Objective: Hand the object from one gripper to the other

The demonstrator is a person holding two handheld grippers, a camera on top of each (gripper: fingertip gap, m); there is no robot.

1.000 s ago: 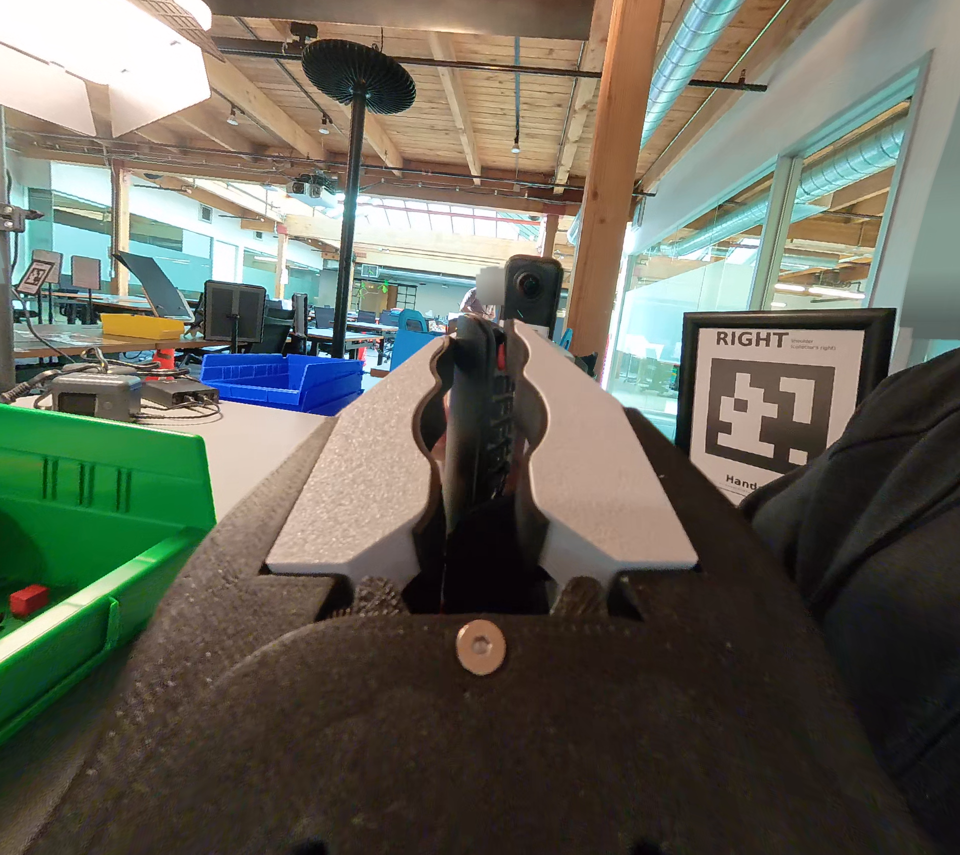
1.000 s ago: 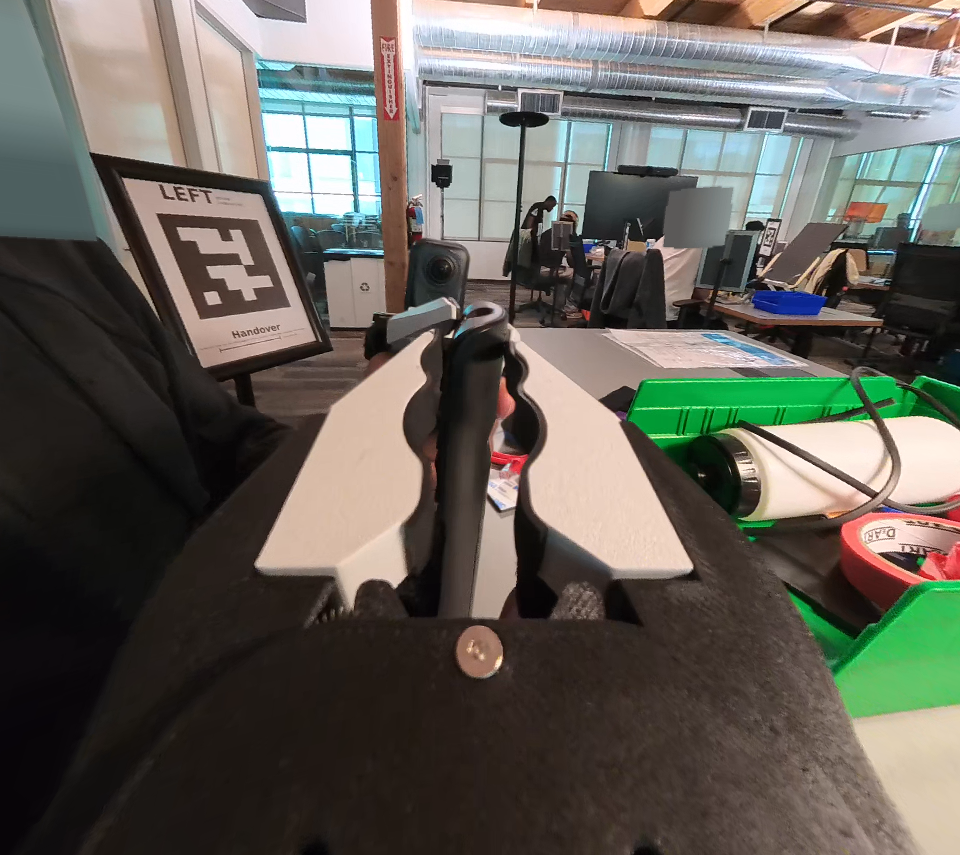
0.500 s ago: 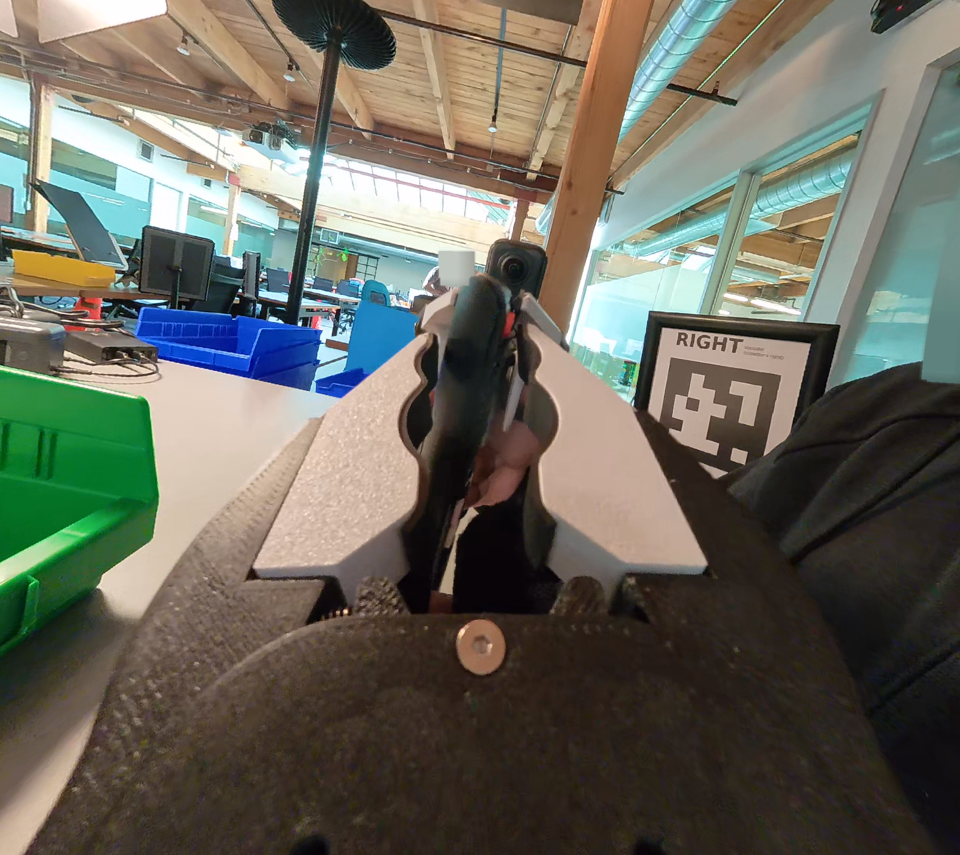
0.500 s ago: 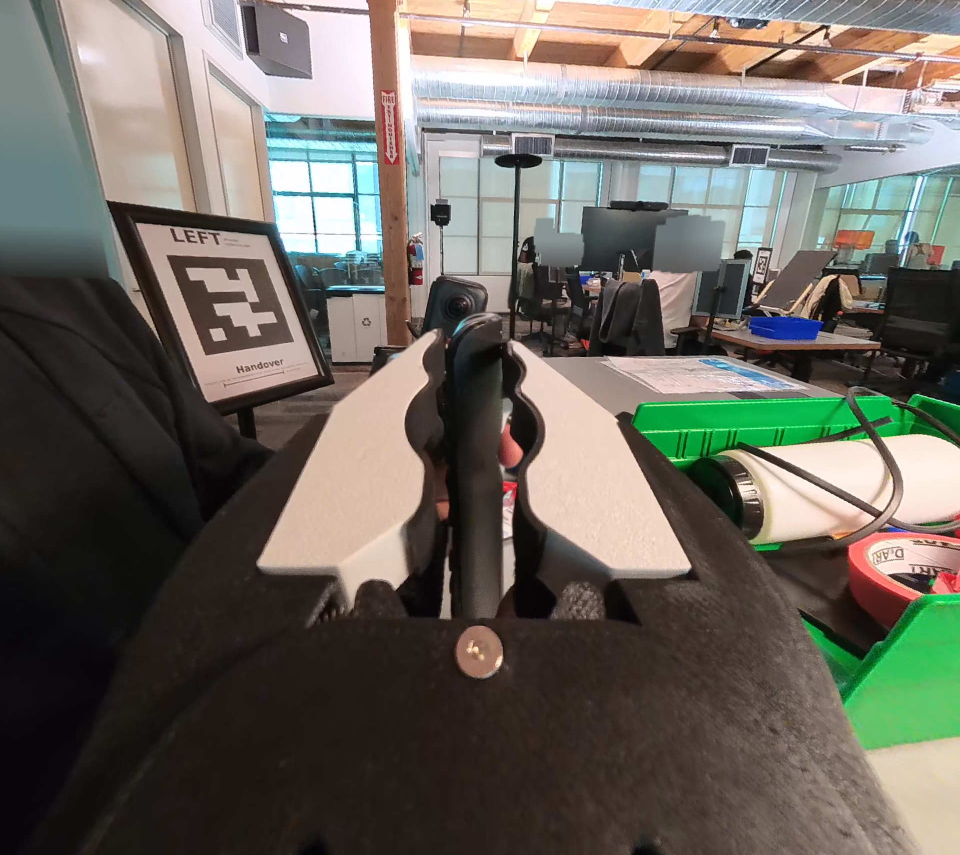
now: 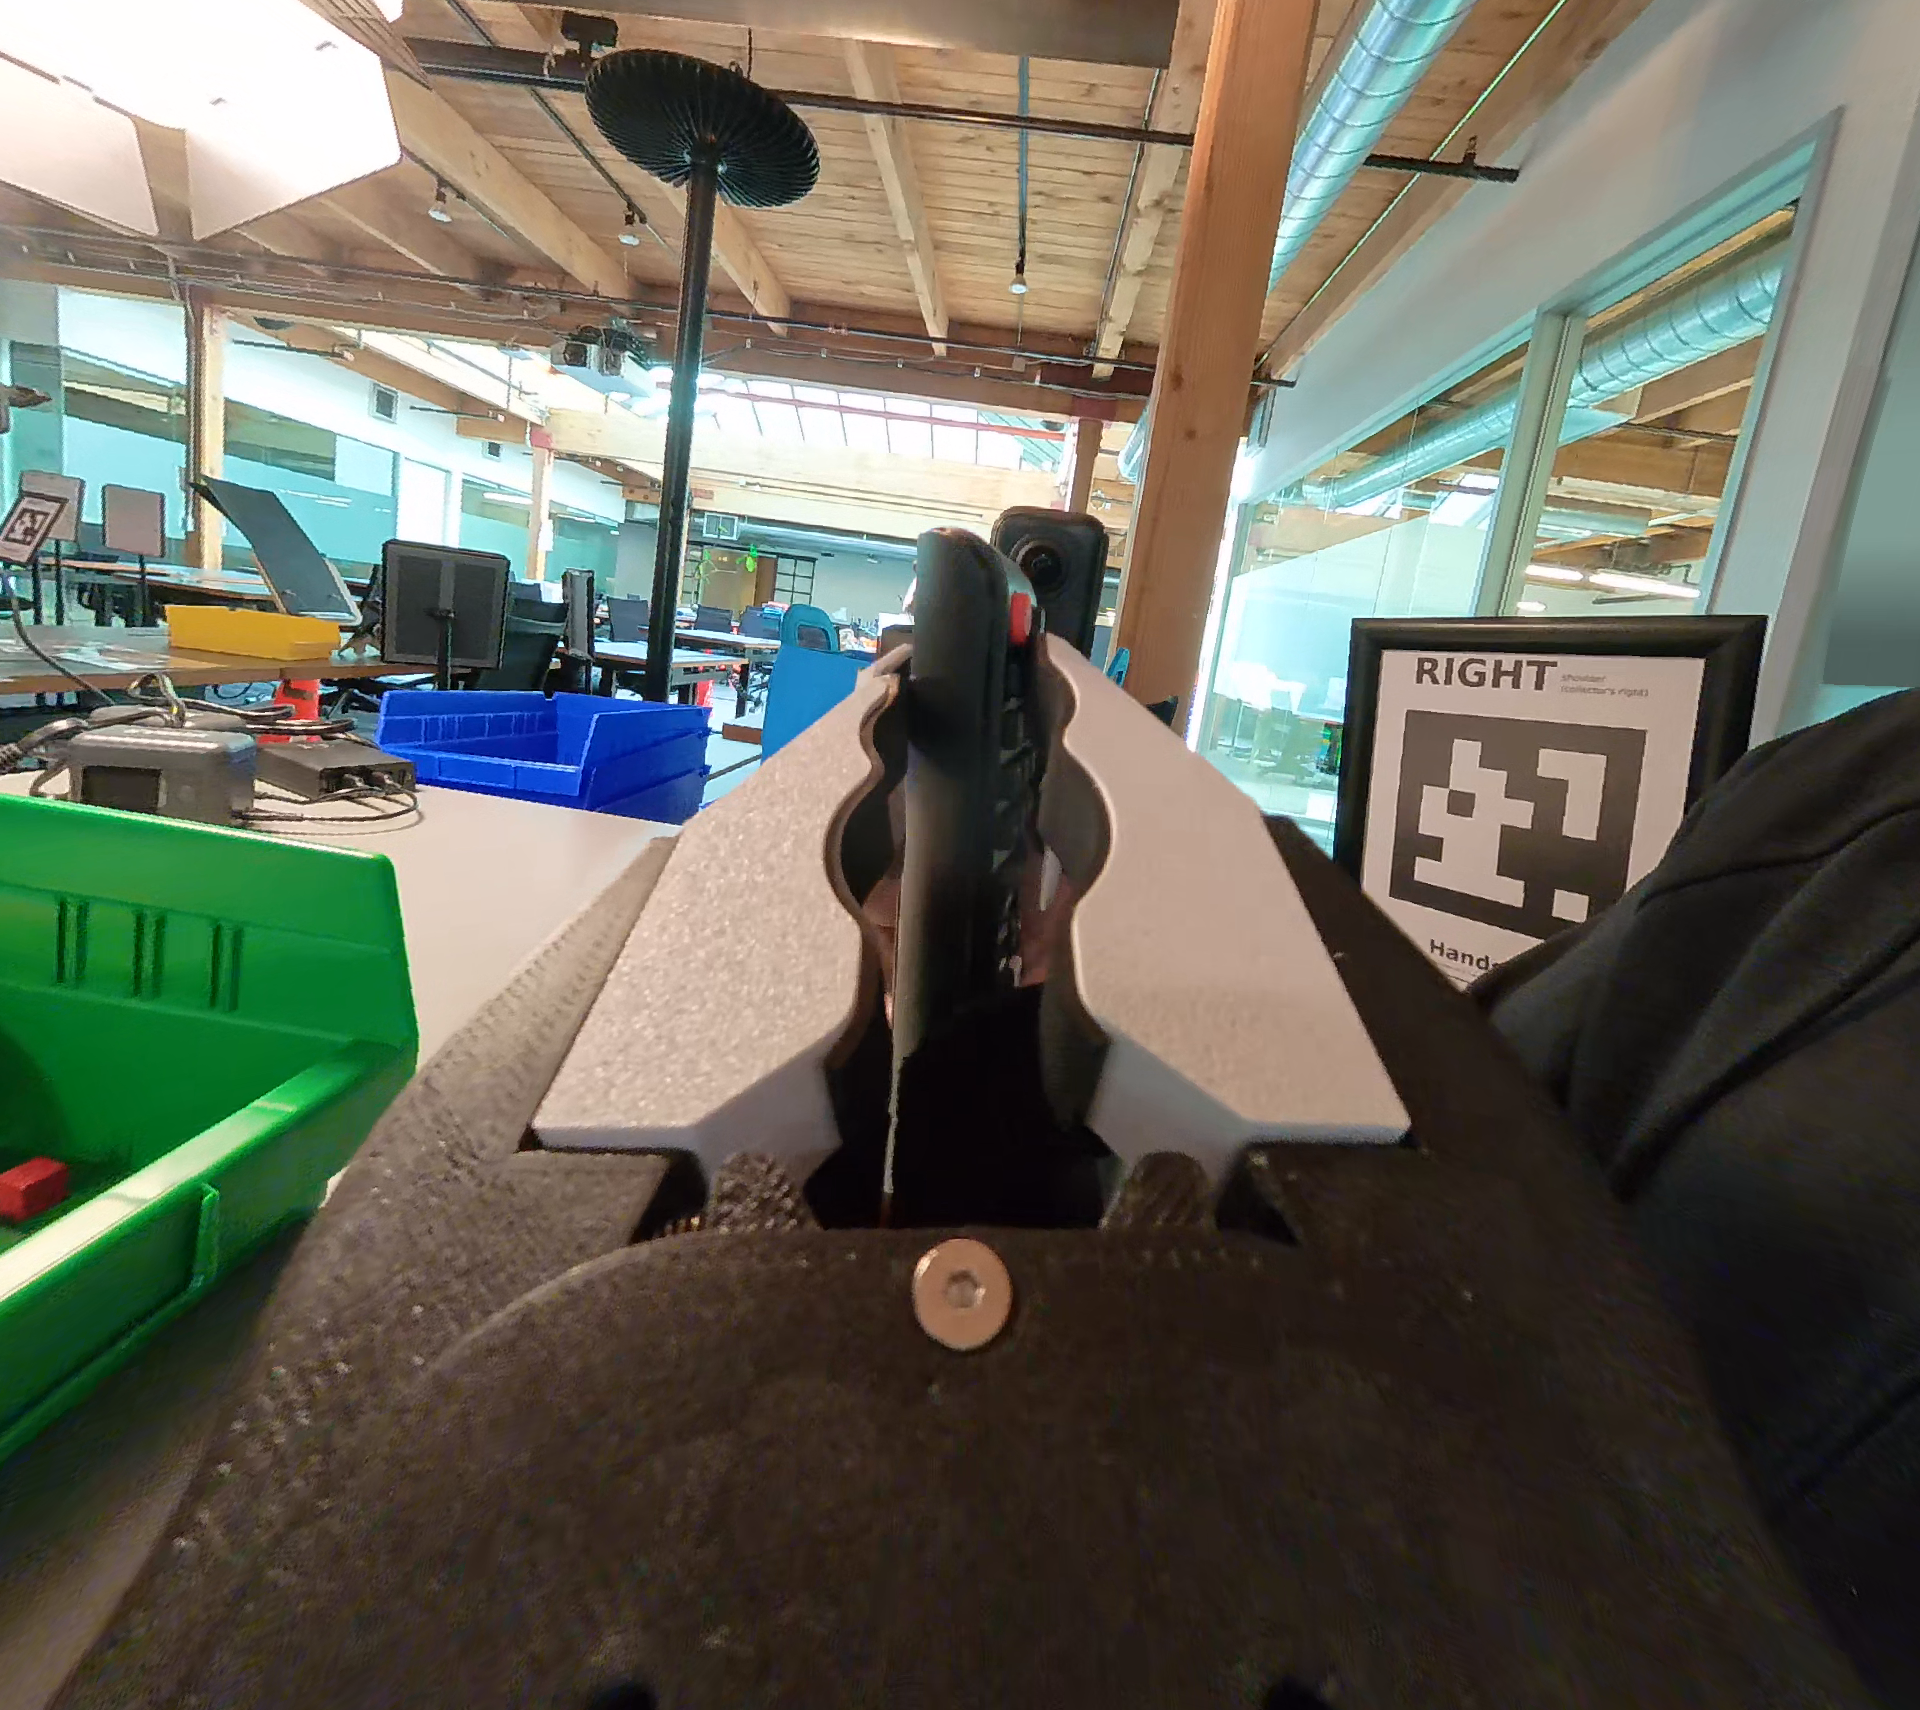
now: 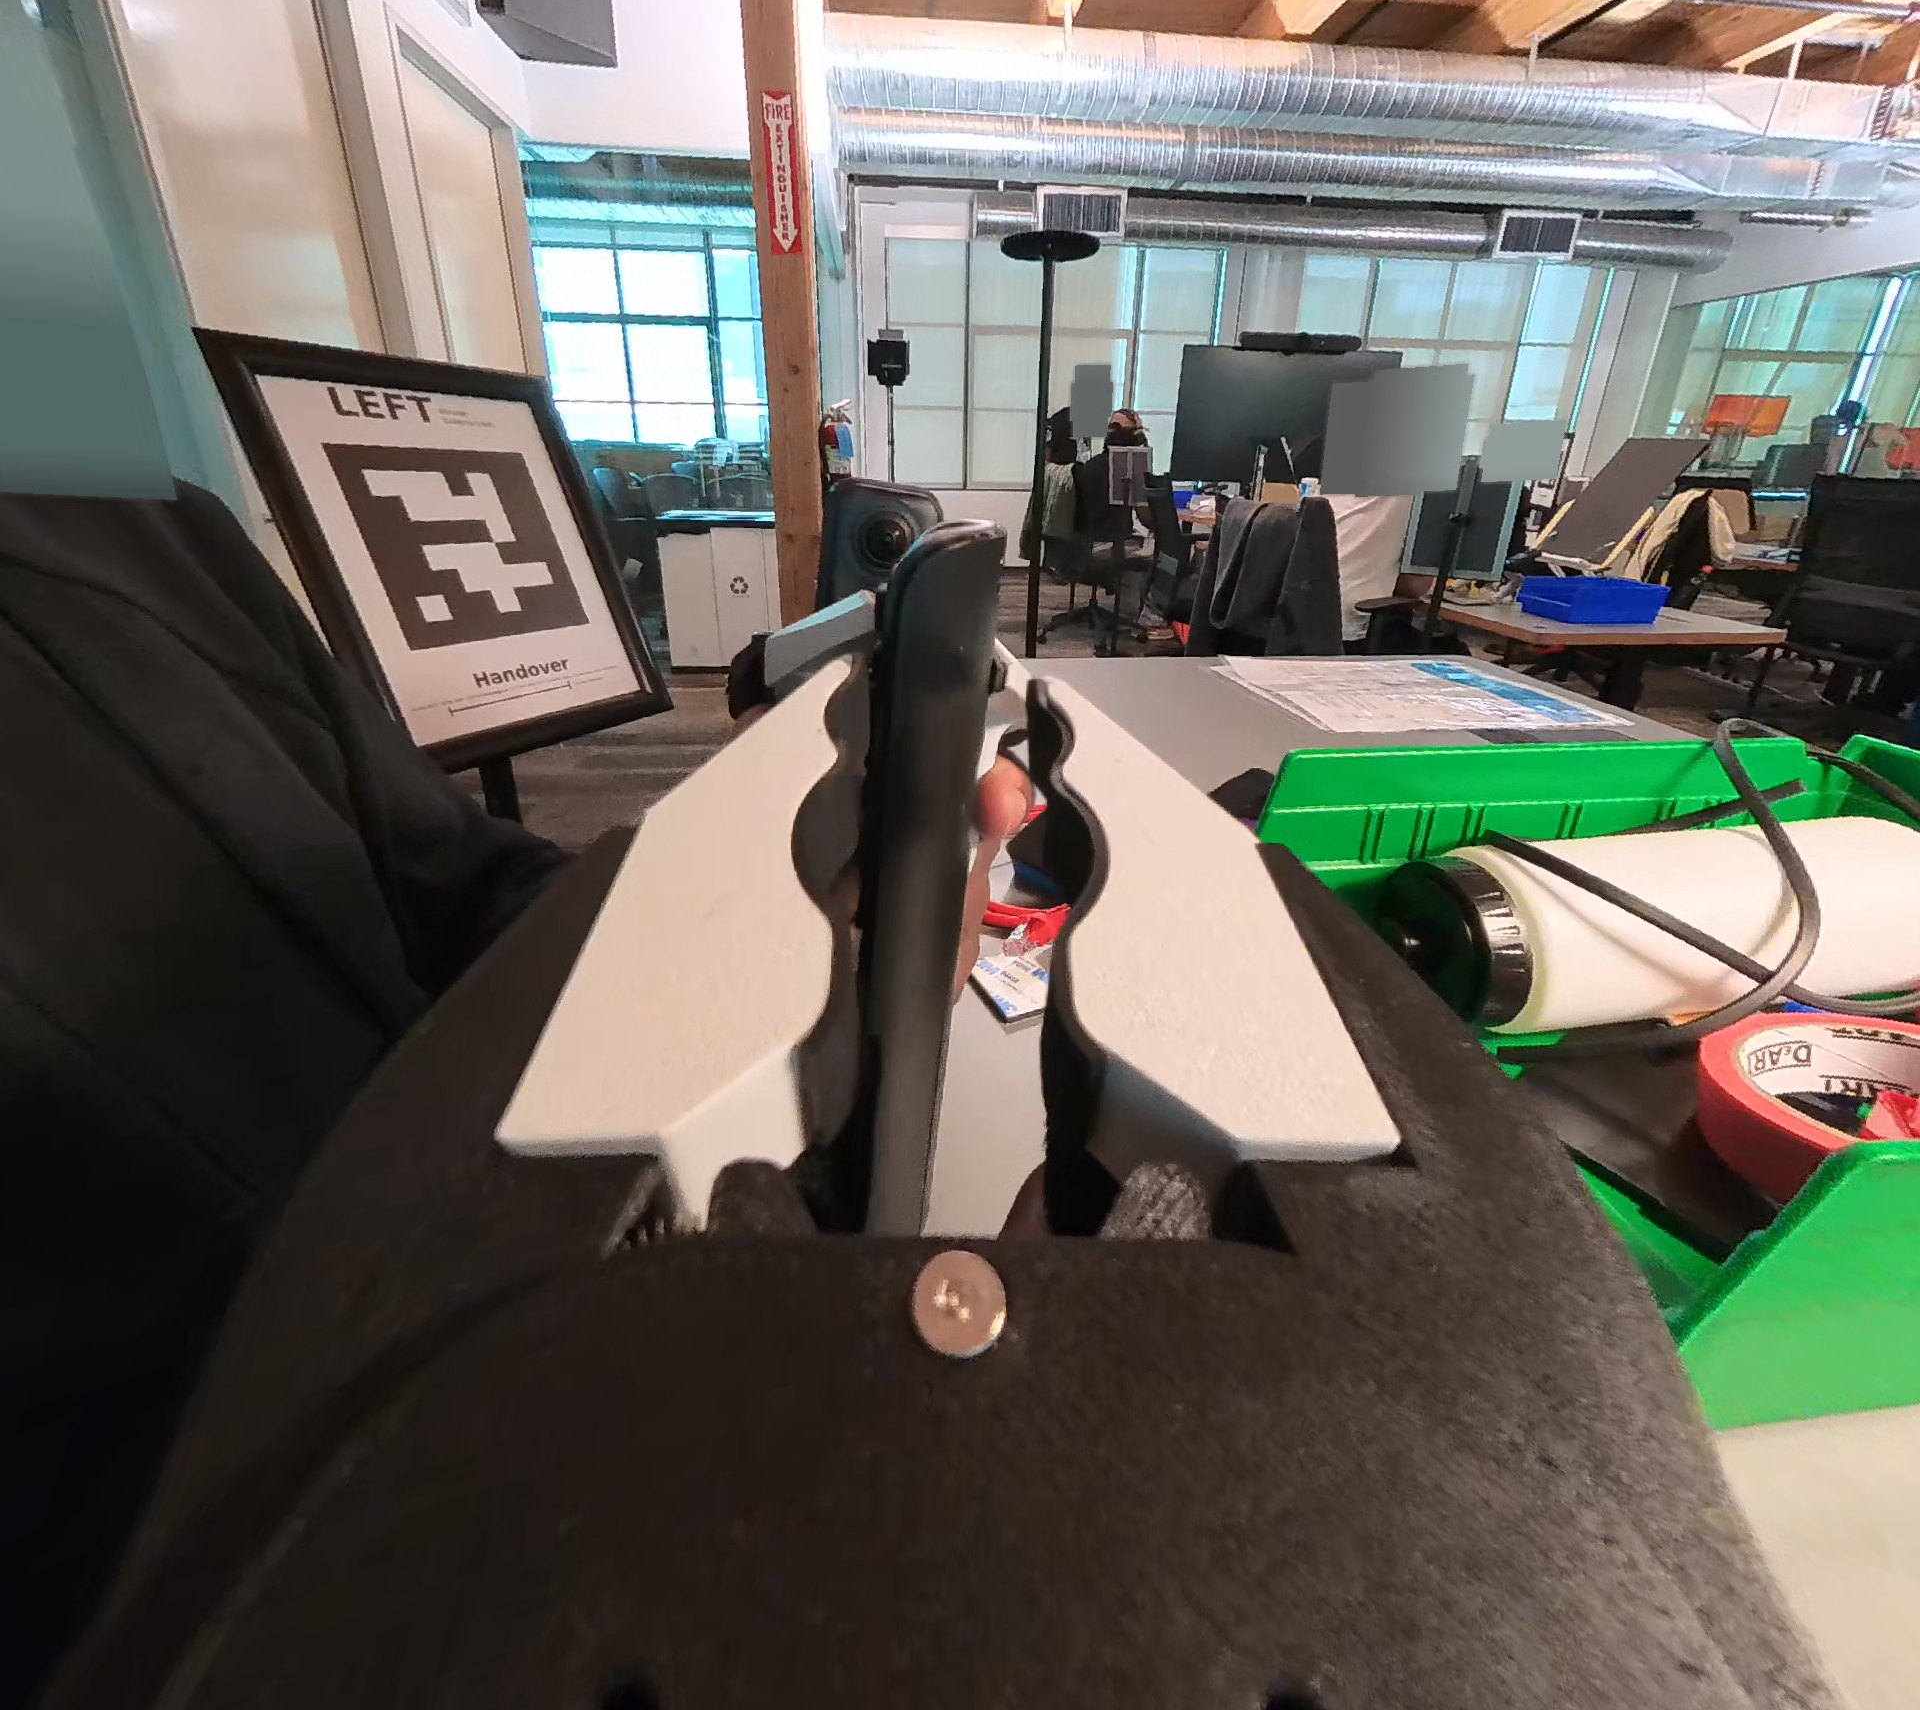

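Note:
A slim black remote with a red button stands on edge between the two grippers, which face each other above the table. My left gripper is shut on it, with both grey fingers pressing its sides. In the right wrist view the remote lies against the left finger, and a gap shows between it and the right finger. My right gripper is open around it. The left gripper's grey finger and camera show just beyond. The right gripper's camera shows behind the remote.
A green bin sits low to the left of the left gripper. Another green bin to the right holds a white cylinder, a black cable and a red tape roll. Framed marker signs and dark sleeves flank the grippers. Both grippers' tips are close together, under 4 cm apart.
The right gripper's fingers, shut on the remote before, have parted. The left gripper's fingers have closed on the remote, which was tilted and now stands straight.

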